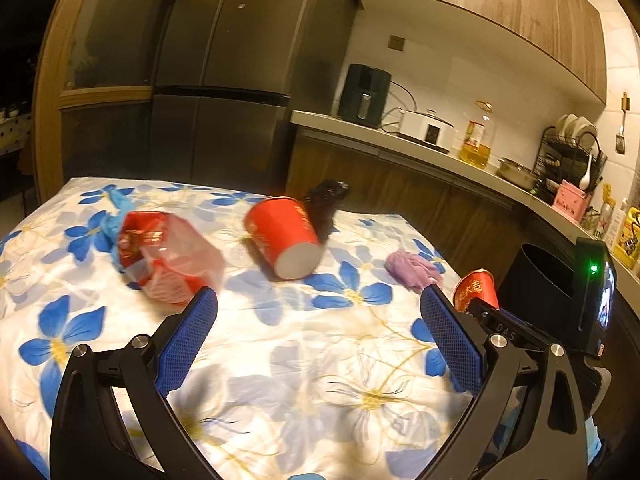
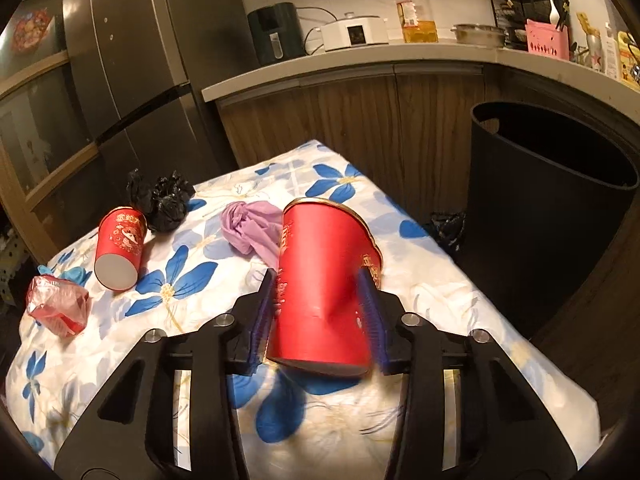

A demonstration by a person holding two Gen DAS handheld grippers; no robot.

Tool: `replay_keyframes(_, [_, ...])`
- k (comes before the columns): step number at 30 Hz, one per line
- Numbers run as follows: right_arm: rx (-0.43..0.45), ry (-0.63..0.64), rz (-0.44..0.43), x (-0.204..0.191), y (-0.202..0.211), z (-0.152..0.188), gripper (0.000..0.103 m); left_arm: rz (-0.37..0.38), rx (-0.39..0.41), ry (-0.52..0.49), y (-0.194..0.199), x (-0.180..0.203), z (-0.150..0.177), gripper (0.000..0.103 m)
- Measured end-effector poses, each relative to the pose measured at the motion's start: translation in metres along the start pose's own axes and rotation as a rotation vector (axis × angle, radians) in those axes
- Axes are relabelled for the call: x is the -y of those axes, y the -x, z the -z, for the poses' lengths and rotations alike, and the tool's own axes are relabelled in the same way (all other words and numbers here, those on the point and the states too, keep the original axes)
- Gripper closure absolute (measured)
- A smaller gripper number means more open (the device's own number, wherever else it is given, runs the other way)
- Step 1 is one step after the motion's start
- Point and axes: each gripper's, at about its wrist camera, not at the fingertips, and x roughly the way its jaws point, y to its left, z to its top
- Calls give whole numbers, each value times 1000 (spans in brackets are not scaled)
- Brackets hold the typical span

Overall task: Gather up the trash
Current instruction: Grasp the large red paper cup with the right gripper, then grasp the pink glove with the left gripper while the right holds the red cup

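Grasp step: right hand-held gripper (image 2: 318, 312) clamps dented red cup (image 2: 324, 280) beside black bin (image 2: 552, 216); left hand-held gripper (image 1: 318, 340) stands apart, empty; next move likely requires transfer over bin rim.

My blue fingers (image 2: 370, 312), ribbed rubbery pads on matt black plastic arms, dent a smooth red paper cup (image 2: 320, 292). Below lies a glossy floral cloth (image 2: 180, 280), with crinkled clear plastic wrapper (image 2: 56, 304), a matt black plastic bin (image 2: 540, 216) and wood-grain cabinets (image 2: 352, 128).
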Motion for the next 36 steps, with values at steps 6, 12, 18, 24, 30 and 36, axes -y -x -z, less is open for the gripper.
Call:
replay_keyframes(6, [-7, 0, -34, 8, 4, 0, 64, 32, 3, -15, -10, 18, -4, 6])
replay_keyframes(12, [1, -22, -74, 21, 11, 1, 65, 64, -1, -38, -24, 36, -14, 6])
replay_keyframes(18, [12, -18, -87, 34, 19, 4, 65, 99, -28, -61, -55, 56, -19, 6])
replay_keyframes(24, [33, -25, -89, 44, 27, 6, 65, 129, -55, -50, -96, 76, -24, 6])
replay_keyframes(30, [67, -33, -89, 56, 37, 1, 65, 101, -134, -76, -144, 95, -25, 6])
replay_keyframes(36, [94, -28, -102, 62, 45, -6, 65, 48, -246, -114, -185, 103, -17, 27])
